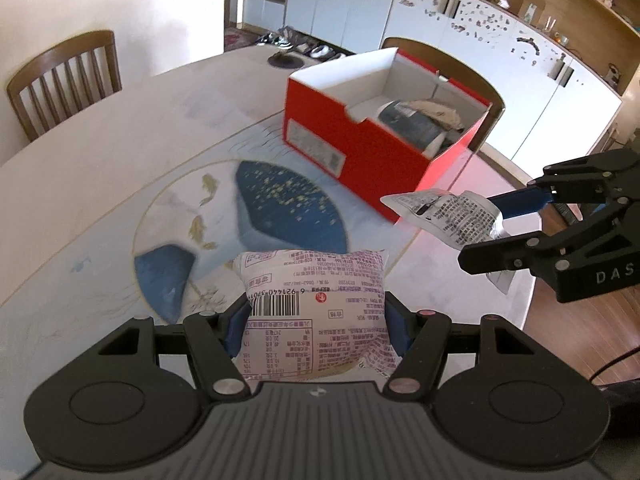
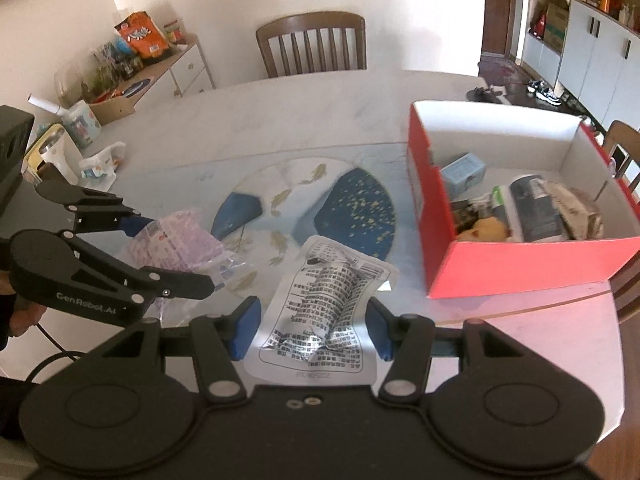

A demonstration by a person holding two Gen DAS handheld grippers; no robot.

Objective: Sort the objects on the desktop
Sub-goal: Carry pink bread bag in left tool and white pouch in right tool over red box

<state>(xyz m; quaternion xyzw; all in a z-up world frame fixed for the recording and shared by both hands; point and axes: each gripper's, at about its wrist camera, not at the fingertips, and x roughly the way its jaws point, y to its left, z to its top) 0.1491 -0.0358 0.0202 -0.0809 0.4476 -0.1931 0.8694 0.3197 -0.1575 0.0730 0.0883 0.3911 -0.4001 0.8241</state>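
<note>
My left gripper (image 1: pixel 316 320) is shut on a puffy white snack packet with purple print and a barcode (image 1: pixel 316 304), held above the table. The same packet (image 2: pixel 176 244) shows at the left of the right wrist view, in the left gripper (image 2: pixel 176 256). My right gripper (image 2: pixel 312 324) is shut on a flat silver-white sachet with black print (image 2: pixel 324 312), also lifted; in the left wrist view that sachet (image 1: pixel 448 216) hangs in the right gripper (image 1: pixel 500 224) at the right. An open red shoebox (image 1: pixel 360 148) (image 2: pixel 520 260) stands on the table ahead, with a dark can, a blue carton and other items inside.
The white table (image 1: pixel 120 152) has a round blue-and-gold fish pattern (image 2: pixel 312 208) in its middle. Wooden chairs (image 1: pixel 64 80) (image 2: pixel 312 44) stand at the far side. A cup and crumpled wrapper (image 2: pixel 96 164) lie at the table's left; a cluttered sideboard (image 2: pixel 152 68) is behind.
</note>
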